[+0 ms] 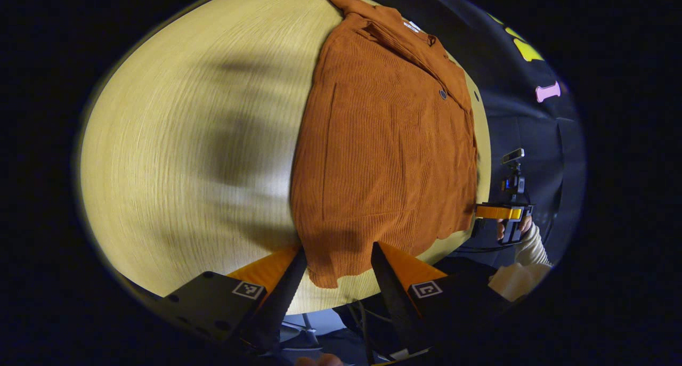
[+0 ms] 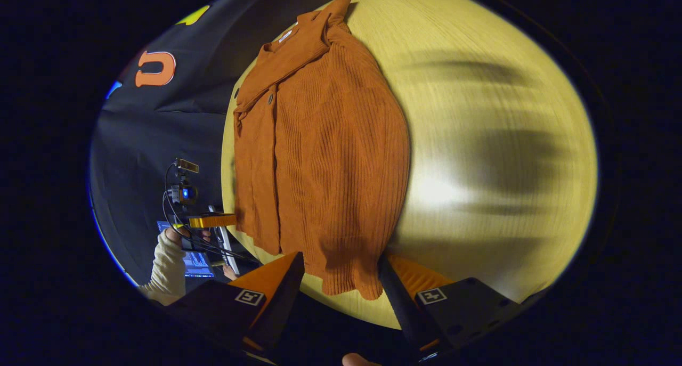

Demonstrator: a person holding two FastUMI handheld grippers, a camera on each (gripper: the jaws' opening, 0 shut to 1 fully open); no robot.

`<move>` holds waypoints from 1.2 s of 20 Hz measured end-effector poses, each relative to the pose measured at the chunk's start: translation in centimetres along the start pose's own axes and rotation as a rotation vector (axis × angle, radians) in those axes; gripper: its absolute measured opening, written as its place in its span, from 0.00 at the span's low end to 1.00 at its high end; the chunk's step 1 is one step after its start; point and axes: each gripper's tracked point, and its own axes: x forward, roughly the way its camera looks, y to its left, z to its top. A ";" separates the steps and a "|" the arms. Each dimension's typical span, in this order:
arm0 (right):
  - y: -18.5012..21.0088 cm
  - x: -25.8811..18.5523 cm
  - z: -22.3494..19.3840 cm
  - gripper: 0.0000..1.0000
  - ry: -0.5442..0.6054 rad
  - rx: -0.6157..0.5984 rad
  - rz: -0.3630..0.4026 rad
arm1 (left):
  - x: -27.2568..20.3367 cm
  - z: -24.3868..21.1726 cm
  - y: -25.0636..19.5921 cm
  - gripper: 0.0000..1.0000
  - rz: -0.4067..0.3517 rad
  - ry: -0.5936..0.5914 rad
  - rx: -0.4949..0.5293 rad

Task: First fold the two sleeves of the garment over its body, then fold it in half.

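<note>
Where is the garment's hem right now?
In both views the hem of the rust garment lies at the table's near edge, between each gripper's open fingers.

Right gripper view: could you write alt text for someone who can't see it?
A rust-orange ribbed knit garment lies flat on a pale wooden table, sleeves apparently folded in, collar at the far end. The right gripper is open, its fingers either side of the near hem. The left gripper is at the table's edge, held by a hand in a cream sleeve.

No text can be read; the white tag (image 1: 411, 26) at the garment's (image 1: 383, 142) collar is too small.
</note>
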 end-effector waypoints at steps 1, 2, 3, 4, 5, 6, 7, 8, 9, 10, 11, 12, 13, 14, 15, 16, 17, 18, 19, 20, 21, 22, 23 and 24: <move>0.2 0.3 0.1 0.80 0.003 0.004 0.008 | 0.0 0.0 0.0 0.85 0.020 0.000 0.000; 0.4 0.4 0.1 0.75 -0.004 0.007 0.018 | 0.1 -0.2 0.0 0.85 0.039 0.000 0.006; 0.2 0.6 0.2 0.72 -0.010 0.004 0.012 | 0.0 -0.3 0.0 0.85 0.057 0.000 0.013; -0.2 0.8 0.2 0.70 -0.019 -0.007 -0.004 | -0.1 -0.3 -0.1 0.85 0.078 0.000 0.019; -0.7 0.7 0.1 0.58 -0.025 -0.015 -0.016 | -0.1 -0.4 0.1 0.84 0.105 -0.003 0.028; -0.7 0.7 0.1 0.48 -0.030 -0.012 -0.012 | 0.1 -0.6 1.0 0.82 0.151 0.013 0.042; -1.0 0.8 0.1 0.38 -0.031 -0.005 -0.018 | -0.4 -0.2 1.7 0.72 0.180 -0.002 0.051; -1.1 0.8 0.3 0.36 -0.037 0.003 -0.014 | -0.7 -0.3 1.8 0.58 0.192 -0.001 0.044; -1.5 0.7 0.1 0.29 -0.038 0.002 -0.028 | -1.0 -0.3 2.1 0.58 0.203 -0.001 0.039; -1.5 0.8 0.3 0.24 -0.040 0.007 -0.026 | -1.2 -0.2 3.0 0.53 0.242 0.001 0.048; -1.5 0.8 0.2 0.19 -0.040 0.016 -0.024 | -1.3 0.0 3.6 0.46 0.262 -0.009 0.057; -1.5 0.7 0.2 0.19 -0.041 0.021 -0.025 | -1.7 0.2 3.8 0.26 0.259 -0.019 0.044; -1.7 0.9 0.4 0.19 -0.044 0.014 -0.038 | -1.5 0.5 3.8 0.20 0.254 -0.032 0.026; -1.7 0.9 0.1 0.19 -0.048 0.009 -0.043 | -1.2 0.3 3.3 0.15 0.252 -0.043 0.017; -1.6 0.8 0.1 0.11 -0.047 0.007 -0.051 | -1.2 0.5 3.2 0.13 0.252 -0.052 0.018; -1.6 0.8 0.2 0.11 -0.050 0.011 -0.060 | -1.3 0.6 3.1 0.09 0.257 -0.061 0.021; -1.6 1.2 0.0 0.12 -0.050 0.022 -0.068 | -1.4 0.8 3.0 0.08 0.265 -0.069 0.030; -1.7 0.8 0.3 0.08 -0.058 0.025 -0.084 | -1.4 1.0 2.8 0.06 0.269 -0.076 0.038; -1.5 0.8 0.2 0.08 -0.058 0.012 -0.093 | -1.5 1.2 2.7 0.05 0.279 -0.087 0.038; -1.5 0.7 0.1 0.08 -0.065 -0.006 -0.098 | -1.6 1.3 2.6 0.03 0.290 -0.097 0.044; -1.5 0.7 0.3 0.08 -0.066 -0.011 -0.107 | -1.7 1.5 2.4 0.03 0.303 -0.101 0.064; -1.5 0.7 0.3 0.07 -0.073 -0.002 -0.119 | -1.9 1.6 2.3 0.03 0.315 -0.105 0.079; -1.5 0.6 0.4 0.08 -0.076 0.009 -0.132 | -2.1 1.8 2.2 0.03 0.324 -0.112 0.091; -1.4 0.4 0.3 0.07 -0.083 0.008 -0.149 | -2.3 1.9 1.7 0.03 0.319 -0.117 0.106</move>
